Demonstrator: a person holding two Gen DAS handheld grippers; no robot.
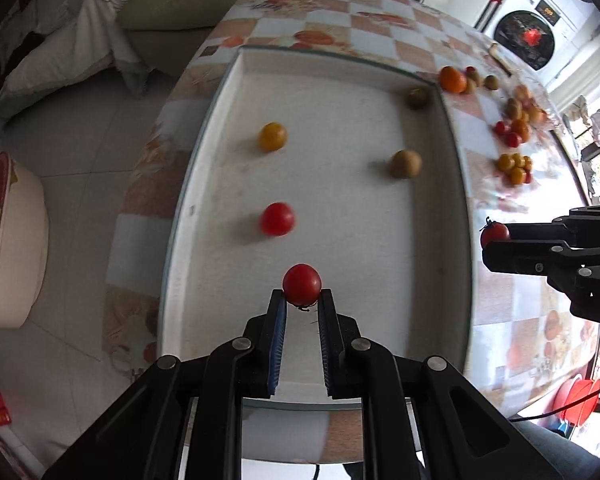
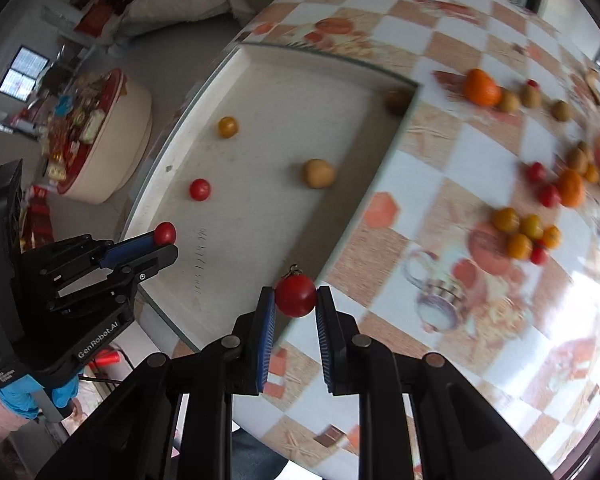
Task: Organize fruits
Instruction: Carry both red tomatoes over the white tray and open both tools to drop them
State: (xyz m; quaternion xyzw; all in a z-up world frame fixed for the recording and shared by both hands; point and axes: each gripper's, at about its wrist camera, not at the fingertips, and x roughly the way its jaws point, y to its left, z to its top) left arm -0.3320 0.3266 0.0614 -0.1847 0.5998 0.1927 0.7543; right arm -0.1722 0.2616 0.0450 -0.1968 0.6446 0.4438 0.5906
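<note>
Red cherry tomato (image 1: pixel 301 284) clamped in left gripper (image 1: pixel 302 299) above white tray (image 1: pixel 440 208); right gripper (image 2: pixel 296 300) grips stemmed red tomato (image 2: pixel 295 295) over worktop (image 2: pixel 440 184).

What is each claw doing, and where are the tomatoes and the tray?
Left claw: shut on a red tomato, over the tray.
Right claw: shut on a stemmed red tomato.
White tray: on the table, holding four loose fruits.
Fruit piles: loose on the tablecloth.

Four fruits (image 1: pixel 276 219) lie spread in the tray (image 1: pixel 204 184) on the table (image 1: pixel 496 292) — more fruit (image 1: pixel 514 168) clusters right of it.
</note>
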